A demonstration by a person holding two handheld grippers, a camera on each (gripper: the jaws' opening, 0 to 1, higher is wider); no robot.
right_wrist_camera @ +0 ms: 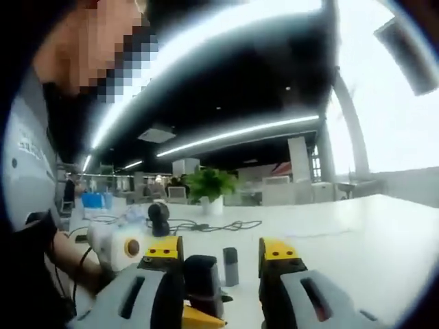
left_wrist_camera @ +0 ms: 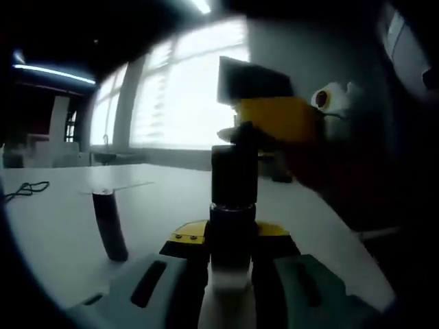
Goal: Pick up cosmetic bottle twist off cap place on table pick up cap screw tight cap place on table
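My left gripper (left_wrist_camera: 232,236) is shut on a dark cosmetic bottle (left_wrist_camera: 233,205), which stands upright between its yellow-tipped jaws above the white table (left_wrist_camera: 62,226). The bottle's black cap (left_wrist_camera: 234,168) is on top. My right gripper (left_wrist_camera: 274,116) reaches in from the right at cap height. In the right gripper view, my right gripper (right_wrist_camera: 219,250) stands open with its jaws well apart. The dark cap (right_wrist_camera: 202,273) sits between them, close to the left jaw. Below the cap shows a yellow jaw tip of the left gripper (right_wrist_camera: 199,319).
A second small dark bottle (left_wrist_camera: 110,226) (right_wrist_camera: 230,266) stands on the table nearby. A black cable (right_wrist_camera: 206,225) (left_wrist_camera: 24,188) lies further back, with a potted plant (right_wrist_camera: 209,184) behind it. A person (right_wrist_camera: 27,205) is at the left. Bright windows (left_wrist_camera: 178,89) lie beyond the table.
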